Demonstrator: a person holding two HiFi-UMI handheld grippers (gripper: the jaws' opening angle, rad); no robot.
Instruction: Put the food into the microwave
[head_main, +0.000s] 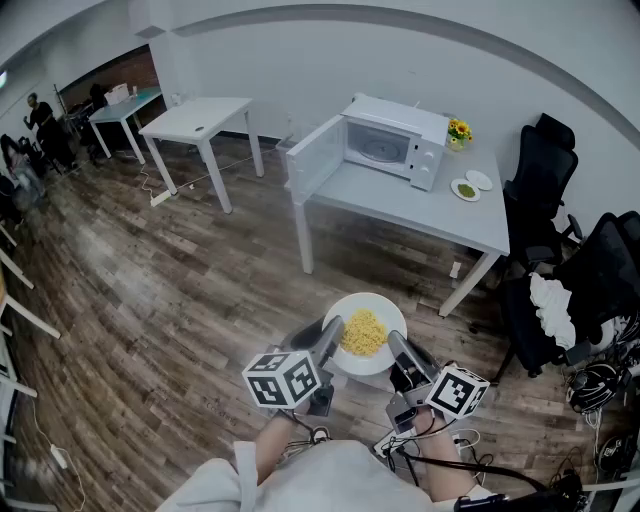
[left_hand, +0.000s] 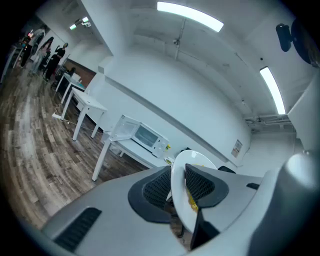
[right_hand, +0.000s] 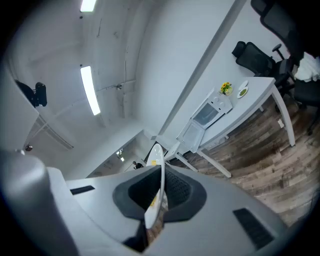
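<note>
Plate (head_main: 372, 366) of yellow noodles (head_main: 363, 332) up over the floor (head_main: 180, 300), your left claw (head_main: 330, 338) clamped on its left rim, your right claw (head_main: 398, 348) clamped on its right rim, microwave (head_main: 390, 142) open on the bench (head_main: 420, 205) well ahead

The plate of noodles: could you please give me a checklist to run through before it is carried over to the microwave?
1. The left gripper is shut on the plate rim: ok.
2. The right gripper is shut on the opposite rim: ok.
3. The noodles sit within the plate, none over the rim: ok.
4. The microwave has its door open: ok.
5. The microwave chamber is free of other dishes: cannot tell.
</note>
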